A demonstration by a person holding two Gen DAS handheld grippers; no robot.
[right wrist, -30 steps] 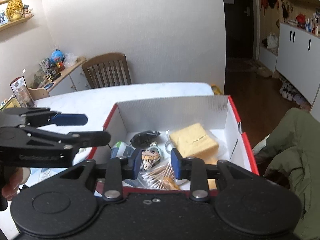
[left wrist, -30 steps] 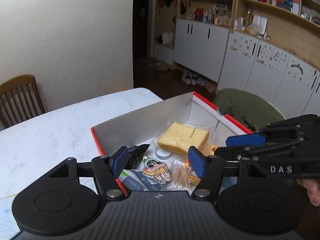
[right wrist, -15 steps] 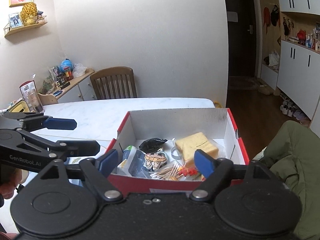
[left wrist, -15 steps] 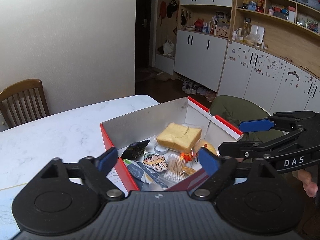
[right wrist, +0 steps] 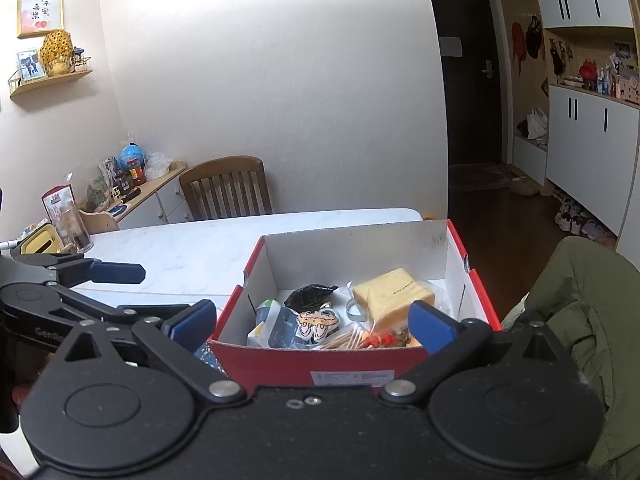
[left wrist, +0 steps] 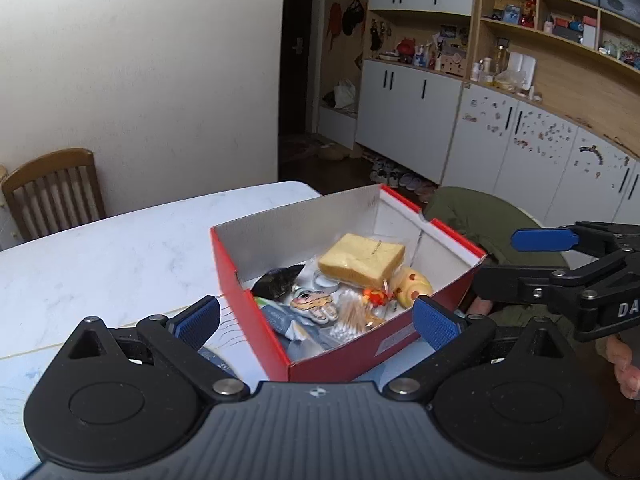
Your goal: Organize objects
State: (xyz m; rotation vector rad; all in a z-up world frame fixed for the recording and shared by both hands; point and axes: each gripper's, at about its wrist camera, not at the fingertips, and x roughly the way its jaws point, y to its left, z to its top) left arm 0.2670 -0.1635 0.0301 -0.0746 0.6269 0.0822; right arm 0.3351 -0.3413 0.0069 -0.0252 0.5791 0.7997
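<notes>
A red cardboard box (left wrist: 340,354) (right wrist: 352,372) stands on the white marble table (left wrist: 112,256). Inside lie a wrapped slice of bread (left wrist: 360,260) (right wrist: 392,290), a dark packet (left wrist: 278,282), a cartoon figure (left wrist: 312,304) (right wrist: 318,322), cotton swabs (left wrist: 352,318), a yellow toy (left wrist: 412,290) and a blue-white pouch (right wrist: 276,326). My left gripper (left wrist: 316,322) is open and empty, held back from the box's near corner. My right gripper (right wrist: 312,322) is open and empty, just before the box's near wall. Each gripper shows in the other's view.
A wooden chair (right wrist: 226,188) stands at the table's far side. A green jacket (right wrist: 580,320) hangs over a chair right of the box. A side cabinet with clutter (right wrist: 132,184) is at the left. White cupboards (left wrist: 420,116) line the far wall.
Both grippers have opened wide and drawn back and up from inside the box. The box's contents lie as before.
</notes>
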